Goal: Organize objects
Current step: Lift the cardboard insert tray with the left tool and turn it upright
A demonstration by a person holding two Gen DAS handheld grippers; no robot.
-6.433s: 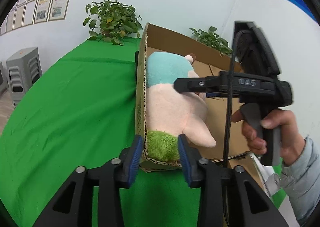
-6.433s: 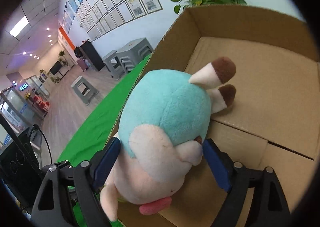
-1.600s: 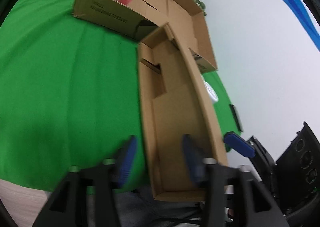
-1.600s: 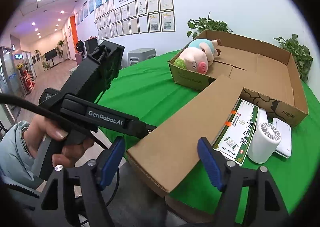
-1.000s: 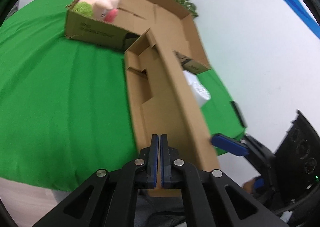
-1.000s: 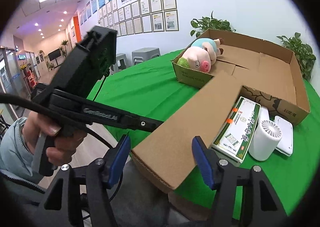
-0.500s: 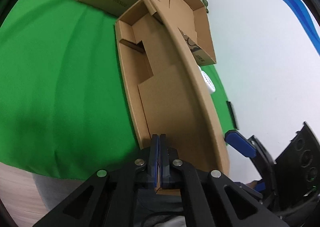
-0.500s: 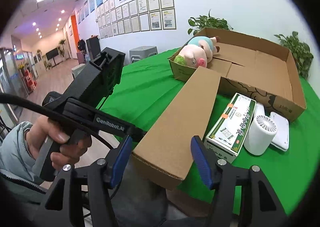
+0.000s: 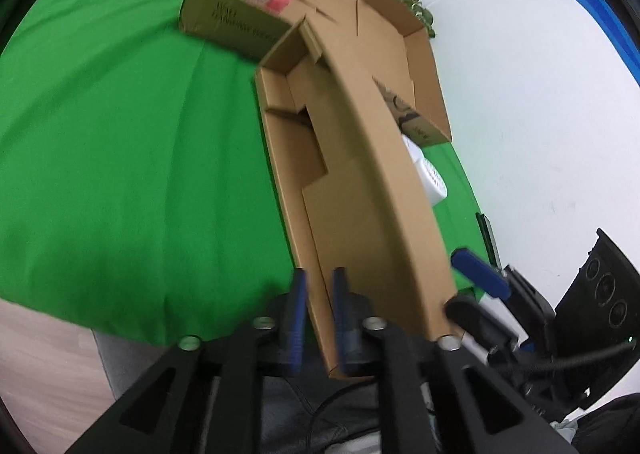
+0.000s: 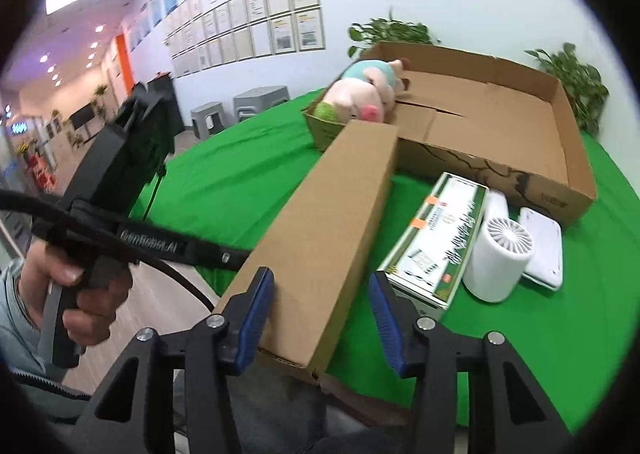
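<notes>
A long narrow cardboard box (image 9: 352, 181) lies tilted across the green table, one end against the big open carton (image 9: 384, 25) and the near end past the table edge. My left gripper (image 9: 318, 318) has its jaws slightly apart astride the near side wall of the long box. My right gripper (image 10: 320, 314) is open, its jaws on either side of the same box's (image 10: 332, 213) near end without touching. A plush pig (image 10: 360, 93) lies in the big carton's (image 10: 500, 121) left corner.
A green and white packet box (image 10: 440, 238), a small white fan (image 10: 500, 254) and a flat white device (image 10: 544, 246) lie on the green cloth (image 10: 240, 181) right of the long box. Potted plants (image 10: 576, 81) stand behind the carton. Grey stools stand by the wall.
My left gripper was shut on the long box's wall half a second ago and has now opened a little. The long box has swung slightly. The right gripper stays open around its end.
</notes>
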